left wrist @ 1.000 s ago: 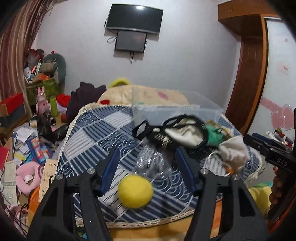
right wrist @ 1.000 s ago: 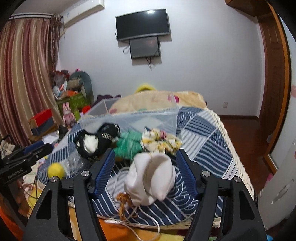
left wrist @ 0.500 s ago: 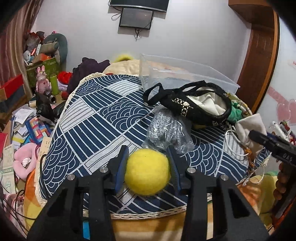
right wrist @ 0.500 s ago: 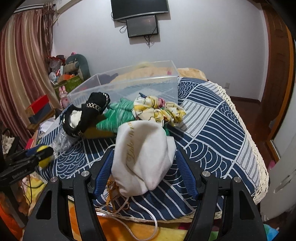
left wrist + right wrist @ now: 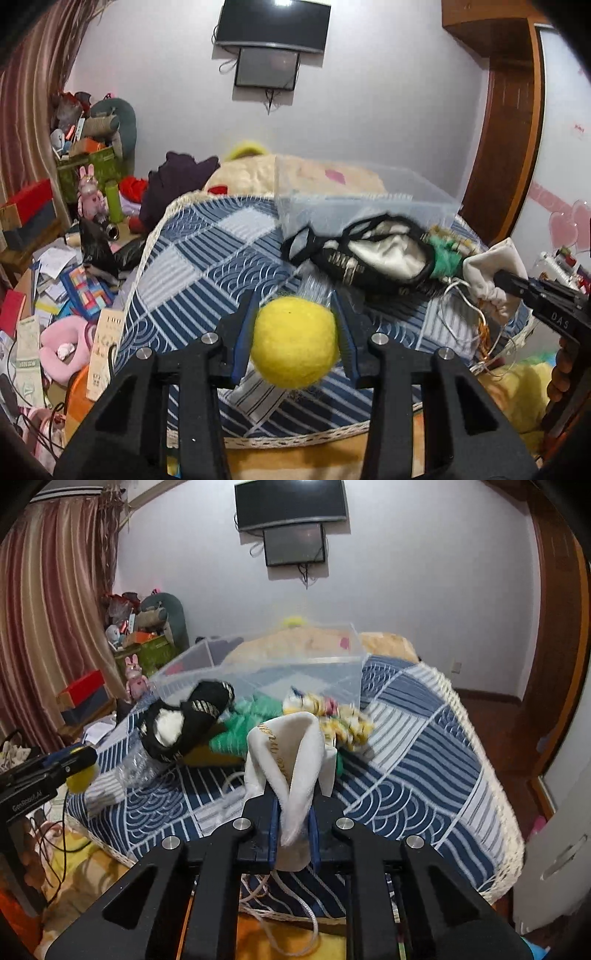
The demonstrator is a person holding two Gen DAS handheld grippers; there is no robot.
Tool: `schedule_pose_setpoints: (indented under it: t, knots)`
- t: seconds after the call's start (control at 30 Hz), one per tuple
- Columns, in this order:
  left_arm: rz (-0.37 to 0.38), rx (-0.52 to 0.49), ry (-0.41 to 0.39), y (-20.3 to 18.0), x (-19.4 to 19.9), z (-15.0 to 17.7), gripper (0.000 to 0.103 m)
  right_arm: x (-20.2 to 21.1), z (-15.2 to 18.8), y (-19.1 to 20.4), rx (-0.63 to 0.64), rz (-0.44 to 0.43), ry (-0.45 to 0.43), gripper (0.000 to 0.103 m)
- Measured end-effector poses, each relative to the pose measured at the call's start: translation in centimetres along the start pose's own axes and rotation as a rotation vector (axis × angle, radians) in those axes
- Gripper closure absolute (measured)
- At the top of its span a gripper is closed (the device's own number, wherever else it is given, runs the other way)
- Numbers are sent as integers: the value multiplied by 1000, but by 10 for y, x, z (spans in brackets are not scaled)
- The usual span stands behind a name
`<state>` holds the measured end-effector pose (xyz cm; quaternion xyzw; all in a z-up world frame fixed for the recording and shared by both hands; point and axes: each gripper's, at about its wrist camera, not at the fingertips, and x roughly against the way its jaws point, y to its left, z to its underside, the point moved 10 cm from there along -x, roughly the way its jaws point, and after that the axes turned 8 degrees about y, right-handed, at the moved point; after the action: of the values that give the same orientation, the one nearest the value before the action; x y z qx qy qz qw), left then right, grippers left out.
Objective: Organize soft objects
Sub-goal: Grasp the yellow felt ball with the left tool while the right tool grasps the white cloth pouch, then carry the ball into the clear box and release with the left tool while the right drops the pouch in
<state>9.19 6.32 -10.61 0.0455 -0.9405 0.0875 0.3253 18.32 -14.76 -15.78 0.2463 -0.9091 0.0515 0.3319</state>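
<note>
My left gripper [image 5: 295,332] is shut on a yellow felt ball [image 5: 294,341] and holds it above the near edge of the bed; the ball also shows in the right wrist view [image 5: 82,778]. My right gripper [image 5: 293,819] is shut on a white drawstring pouch [image 5: 291,753], lifted off the bedspread, its cord hanging down. The pouch also shows in the left wrist view [image 5: 491,273]. A clear plastic bin [image 5: 266,668] stands further back on the bed. In front of it lie a black-and-white bag [image 5: 373,254], a green cloth [image 5: 243,727] and a yellow floral cloth [image 5: 340,716].
A crinkled clear plastic bag [image 5: 140,768] lies on the blue patterned bedspread [image 5: 199,269]. The floor left of the bed is cluttered with boxes, papers and toys [image 5: 62,280]. A wooden door [image 5: 506,147] stands at the right.
My right gripper has closed on the white pouch and lifted it. My left gripper holds the yellow ball and has raised it off the bedspread.
</note>
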Motion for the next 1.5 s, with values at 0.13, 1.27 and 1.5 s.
schedule_pose_setpoints:
  t: [0.13,1.27,1.5]
  knots:
    - [17,-15,-44,-7,10,-19,63,15,-12,2,8,-8,-48,91]
    - [41,-94,-19,-44,-85,-158,63,-18,-150,0,69,120,-193,91]
    - [15,-136,114,-43,-131,-145,63,-70,-137,-9,85,115,-45,91]
